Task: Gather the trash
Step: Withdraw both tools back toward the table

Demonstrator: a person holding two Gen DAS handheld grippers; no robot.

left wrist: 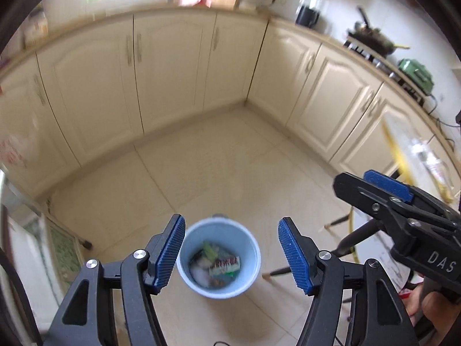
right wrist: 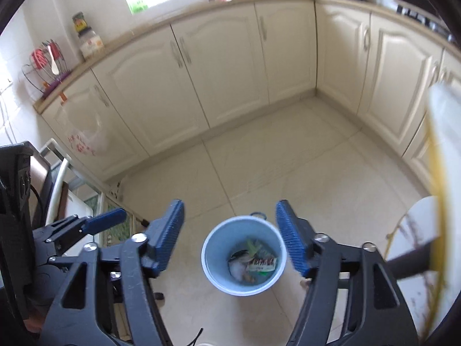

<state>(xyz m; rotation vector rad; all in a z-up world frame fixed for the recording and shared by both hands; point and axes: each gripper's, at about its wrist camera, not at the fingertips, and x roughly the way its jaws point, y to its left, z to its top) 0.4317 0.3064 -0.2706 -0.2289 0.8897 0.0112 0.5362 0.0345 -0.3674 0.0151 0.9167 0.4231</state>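
Both grippers sit above the light blue bin (left wrist: 219, 259), angled down at it. Left gripper (left wrist: 231, 255): blue ribbed pads wide apart, nothing between them, bin visible straight through the gap. Right gripper (right wrist: 229, 238): same, fingers spread, nothing pinched, bin (right wrist: 244, 255) framed between the pads. Bin stands upright on the cream tile floor (left wrist: 230, 158), well clear of the cream base cabinets (left wrist: 173, 72). Trash (left wrist: 214, 266) is already at the bottom: a printed wrapper, something green, some pale crumpled bits; too blurred to identify further. In the left view the right gripper shows at the right edge, with part of a hand (left wrist: 435, 308) below it. Right view shows a white table edge (right wrist: 443, 132) with a yellow rim at far right.
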